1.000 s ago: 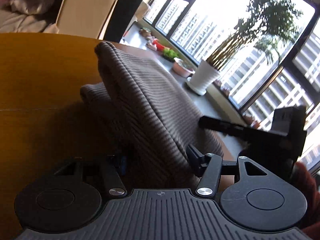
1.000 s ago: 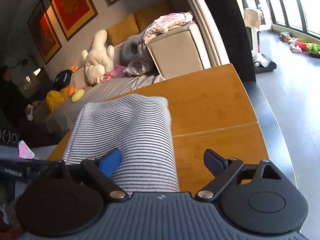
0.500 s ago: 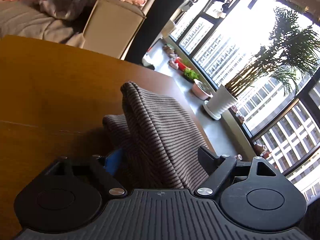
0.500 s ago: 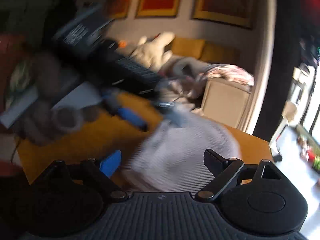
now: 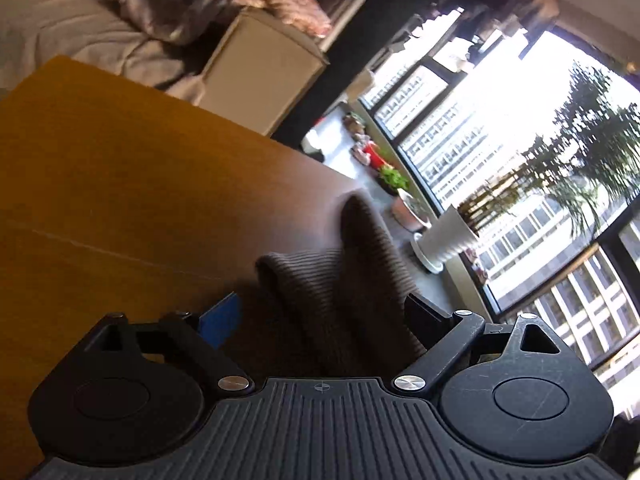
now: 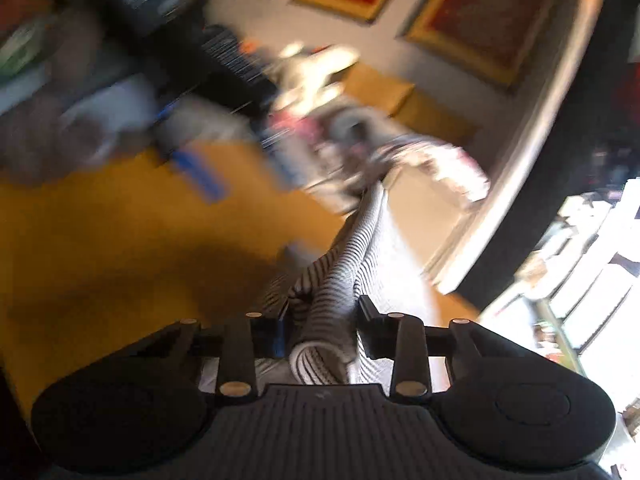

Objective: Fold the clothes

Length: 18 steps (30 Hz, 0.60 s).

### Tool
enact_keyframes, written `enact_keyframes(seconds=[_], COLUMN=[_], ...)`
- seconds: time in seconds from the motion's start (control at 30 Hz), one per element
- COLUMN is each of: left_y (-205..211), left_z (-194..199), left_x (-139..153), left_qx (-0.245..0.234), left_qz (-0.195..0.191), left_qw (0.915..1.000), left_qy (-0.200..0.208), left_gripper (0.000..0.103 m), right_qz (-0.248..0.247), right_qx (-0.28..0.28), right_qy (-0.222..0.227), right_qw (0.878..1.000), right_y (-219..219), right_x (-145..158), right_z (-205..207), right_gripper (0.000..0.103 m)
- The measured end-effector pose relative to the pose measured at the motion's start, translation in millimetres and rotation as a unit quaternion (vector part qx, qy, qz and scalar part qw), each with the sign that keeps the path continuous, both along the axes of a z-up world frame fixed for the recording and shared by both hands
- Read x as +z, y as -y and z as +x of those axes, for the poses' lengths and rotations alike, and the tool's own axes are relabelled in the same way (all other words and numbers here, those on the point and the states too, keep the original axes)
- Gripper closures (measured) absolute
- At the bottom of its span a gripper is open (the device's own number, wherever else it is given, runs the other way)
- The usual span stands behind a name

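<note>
A folded grey-and-white striped knit garment (image 6: pixel 340 280) is clamped by the right gripper (image 6: pixel 320 328); the left gripper (image 5: pixel 320 316) is spread apart around it at 12 o'clock, above the orange-brown wooden table (image 5: pixel 100 184).

Each unit, the left gripper (image 5: pixel 320 316) and the right gripper (image 6: pixel 320 320), has a matte black body with a ribbed central plate flanked by two round housings carrying recessed discs. Black linkage arms pivot on silver screws. One finger of each carries a blue pad (image 5: pixel 221 317); the opposite finger is black.
</note>
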<state>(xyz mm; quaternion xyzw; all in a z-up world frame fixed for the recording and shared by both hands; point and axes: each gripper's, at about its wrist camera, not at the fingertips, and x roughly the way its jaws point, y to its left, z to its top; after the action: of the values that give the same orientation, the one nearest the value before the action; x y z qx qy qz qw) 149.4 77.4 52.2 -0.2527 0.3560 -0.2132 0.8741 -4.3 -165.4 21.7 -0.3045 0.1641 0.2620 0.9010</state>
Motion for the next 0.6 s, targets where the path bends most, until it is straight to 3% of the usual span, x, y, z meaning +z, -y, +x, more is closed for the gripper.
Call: enact_keyframes(seconds=[0.07,0.17,0.27,0.37,0.43,0.47,0.5,0.6], left_y=[15,39,61,79,87,87,87,83], left_z=[-1,-1,3,10,16,18,21,21], left_x=[5,14,14,3,-6,-12,-18,-29], left_qx=[-0.013,-0.032,-0.05,-0.062,-0.065,-0.067,-0.069,-0.073], left_qz=[0.014,0.04,0.061,0.1,0.133,0.14,0.145,0.131], left_qw=[0.9997,0.9977,0.9954,0.9916,0.9876,0.9871,0.9865,0.9884], left_qy=[0.017,0.045,0.055,0.054,0.051,0.04,0.03,0.026], left_gripper=[0.012,0.022,0.033,0.039,0.039,0.041,0.039,0.039], right_qz=[-0.02,-0.051,-0.053,-0.049,0.01,0.043,0.09,0.2], right_qx=[0.024,0.037,0.043,0.062,0.074,0.076,0.067,0.024], right_qy=[-0.014,0.011,0.003,-0.006,-0.056,-0.082,-0.107,-0.161], right_qw=[0.999,0.998,0.998,0.997,0.996,0.993,0.988,0.966], right_y=[-13,-27,-26,-19,1,12,28,75], right_x=[-19,-33,-29,-24,-2,9,23,54], right_z=[-8,-20,-18,-19,-11,-5,5,41], right_gripper=[0.07,0.07,0.069,0.06,0.052,0.043,0.031,0.02])
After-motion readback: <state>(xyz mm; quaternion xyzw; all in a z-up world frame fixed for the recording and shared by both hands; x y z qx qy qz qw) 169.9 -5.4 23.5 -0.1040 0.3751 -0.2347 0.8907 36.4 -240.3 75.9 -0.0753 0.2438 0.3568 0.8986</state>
